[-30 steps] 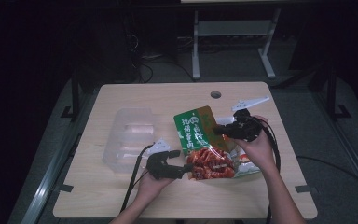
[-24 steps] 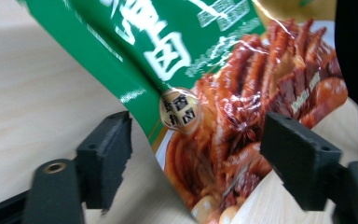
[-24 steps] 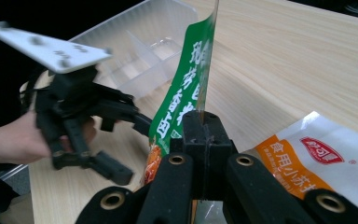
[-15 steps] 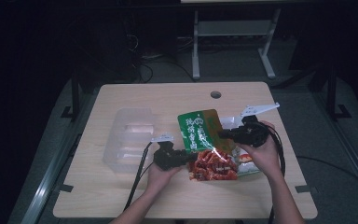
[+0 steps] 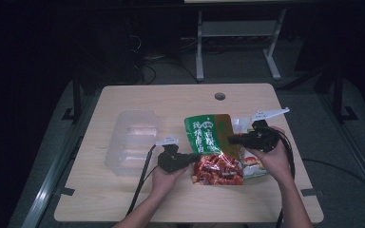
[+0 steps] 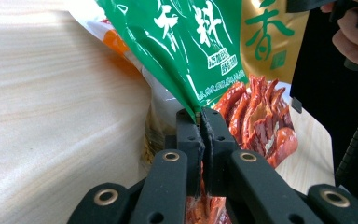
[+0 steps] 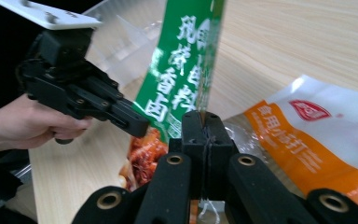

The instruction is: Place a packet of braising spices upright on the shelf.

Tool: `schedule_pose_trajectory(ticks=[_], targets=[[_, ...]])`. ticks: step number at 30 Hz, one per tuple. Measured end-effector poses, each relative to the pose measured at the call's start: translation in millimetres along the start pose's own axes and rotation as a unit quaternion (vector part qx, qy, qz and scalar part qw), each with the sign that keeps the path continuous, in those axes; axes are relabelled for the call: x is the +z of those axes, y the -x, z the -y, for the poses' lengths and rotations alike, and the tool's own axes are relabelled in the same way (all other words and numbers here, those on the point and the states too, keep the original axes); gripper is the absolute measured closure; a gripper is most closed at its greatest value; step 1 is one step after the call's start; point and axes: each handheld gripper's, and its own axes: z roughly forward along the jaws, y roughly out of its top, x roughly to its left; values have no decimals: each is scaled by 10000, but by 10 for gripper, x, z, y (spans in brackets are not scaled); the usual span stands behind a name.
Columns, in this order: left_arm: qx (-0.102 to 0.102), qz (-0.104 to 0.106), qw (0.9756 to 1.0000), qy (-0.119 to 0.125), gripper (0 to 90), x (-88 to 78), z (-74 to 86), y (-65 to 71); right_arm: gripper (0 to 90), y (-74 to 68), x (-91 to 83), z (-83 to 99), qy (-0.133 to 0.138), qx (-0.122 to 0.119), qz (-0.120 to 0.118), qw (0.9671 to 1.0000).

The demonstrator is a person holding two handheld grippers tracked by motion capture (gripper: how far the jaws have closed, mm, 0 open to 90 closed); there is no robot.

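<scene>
Surface: wooden table (image 5: 138,199), dark room behind.
Left gripper (image 5: 194,156): jaws just closed, pinching green packet (image 5: 209,137) edge at 9 o'clock.
Right gripper (image 5: 234,139): clamped on packet's 3 o'clock edge.
Packet: table centre, over white-orange pouch (image 7: 317,135).
Progress: both grips set; likely opening or moving it remains.
Far: clear container (image 5: 133,140), 10 o'clock, untouched.

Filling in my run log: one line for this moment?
left gripper: shut on green packet | right gripper: shut on green packet | clear box: untouched
</scene>
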Motion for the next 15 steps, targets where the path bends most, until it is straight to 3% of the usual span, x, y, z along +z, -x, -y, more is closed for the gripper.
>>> schedule_pose_trajectory(ticks=[2,9,15], targets=[[145,-47,9999,-5,879,-9,-3,12,870,58,20,40,-26,126,-28,9999],[220,-66,9997,9,883,-22,9,46,866,94,115,87,-180,255,-94,9995],[409,-157,9990,-35,882,-69,2,84,832,68,252,101,-369,287,-224,9987]])
